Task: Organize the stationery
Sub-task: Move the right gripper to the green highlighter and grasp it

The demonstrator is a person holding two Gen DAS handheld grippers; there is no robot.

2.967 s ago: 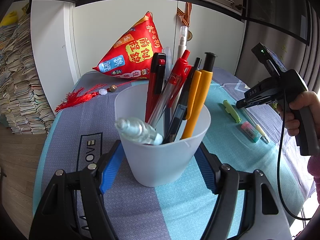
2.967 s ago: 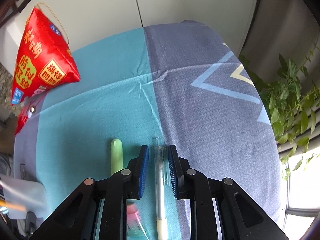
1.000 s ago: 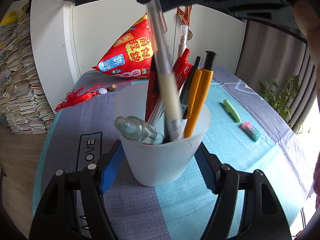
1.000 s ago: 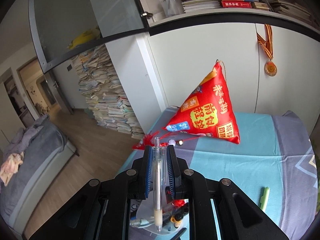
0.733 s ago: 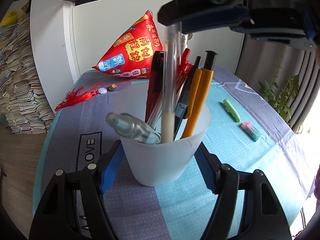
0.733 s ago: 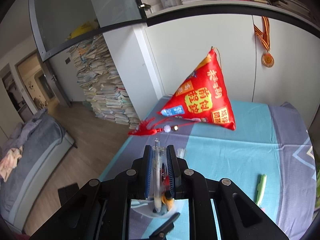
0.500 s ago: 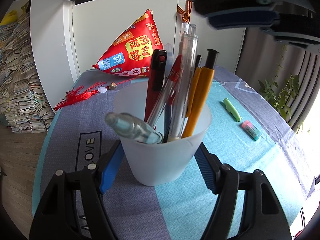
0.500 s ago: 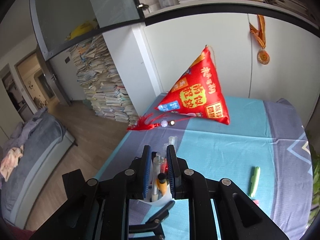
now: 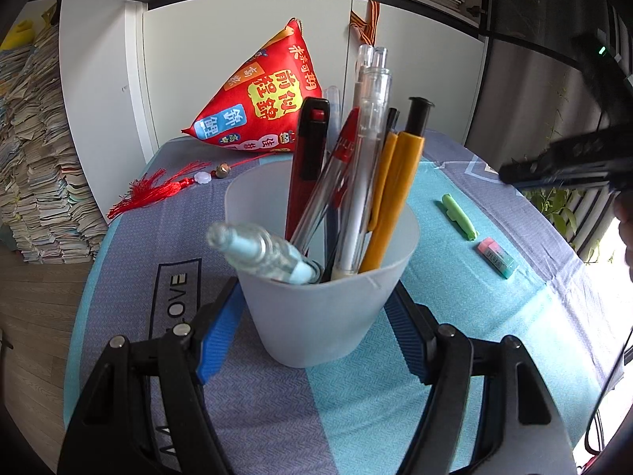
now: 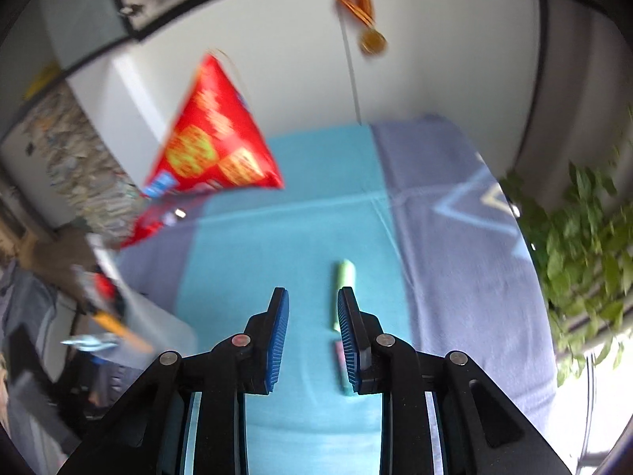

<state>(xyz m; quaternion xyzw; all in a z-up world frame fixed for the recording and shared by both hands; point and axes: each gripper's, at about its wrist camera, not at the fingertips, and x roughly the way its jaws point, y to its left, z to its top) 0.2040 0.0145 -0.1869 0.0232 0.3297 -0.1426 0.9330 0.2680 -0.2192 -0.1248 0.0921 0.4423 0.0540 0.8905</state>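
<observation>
On the near part of the table (image 9: 277, 427), my left gripper (image 9: 312, 340) clamps the frosted cup (image 9: 320, 301) from both sides, its blue pads pressed to the cup's wall, so the cup stands upright and steady. The cup is already well filled: a clear pen (image 9: 366, 166) stands tall in the middle of it, with an orange pen (image 9: 389, 198), a red and black pen (image 9: 306, 166) and a fat clear marker (image 9: 261, 251) that leans over the rim.

My right gripper (image 10: 312, 336) holds nothing; its jaws have just been opening, with only bare cloth between the pads, and they stand a little apart. It hangs over the right side of the table, pointing down toward the two things not yet collected. The green highlighter (image 10: 343, 289) lies just beyond the right pad, and the pink and green eraser (image 9: 496, 257) lies next to it, nearer the right edge. In the right wrist view the eraser is mostly hidden behind the pad and the picture is smeared, so I cannot say how close the pads are to either.

By my reckoning most of the job is done: the pens are in the cup, and the highlighter and eraser remain.
</observation>
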